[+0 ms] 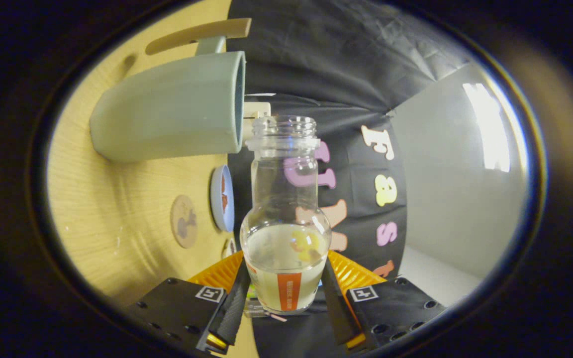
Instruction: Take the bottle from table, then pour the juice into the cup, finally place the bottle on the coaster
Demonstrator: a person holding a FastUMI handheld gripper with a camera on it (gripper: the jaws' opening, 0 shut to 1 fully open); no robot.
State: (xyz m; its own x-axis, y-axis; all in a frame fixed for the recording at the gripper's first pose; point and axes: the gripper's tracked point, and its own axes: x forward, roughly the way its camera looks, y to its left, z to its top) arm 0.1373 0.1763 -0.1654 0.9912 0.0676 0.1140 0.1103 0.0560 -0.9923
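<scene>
One bottle [286,219], one cup [167,112], one round coaster [184,221] and one small dish [222,198] are in sight, and the whole scene is rolled sideways, so the wooden counter [102,209] stands like a wall to one side of the fingers. The hand-held gripper [285,303] is closed partway, its two fingers pressing on opposite sides of the bottle's lower body, so the bottle sits pinched between them and lifted clear of the counter. The bottle is clear glass, uncapped, with a threaded neck pointing straight ahead of the fingers, and pale cloudy juice fills roughly its lower third around an orange label strip. The cup is pale green with a wooden handle, resting on the counter, its open mouth lying just beside the bottle's neck, close to its rim but apart from it. The coaster lies flat on the counter nearer the fingers than the cup, and the blue-rimmed dish sits just beside it, between the coaster and the bottle.
</scene>
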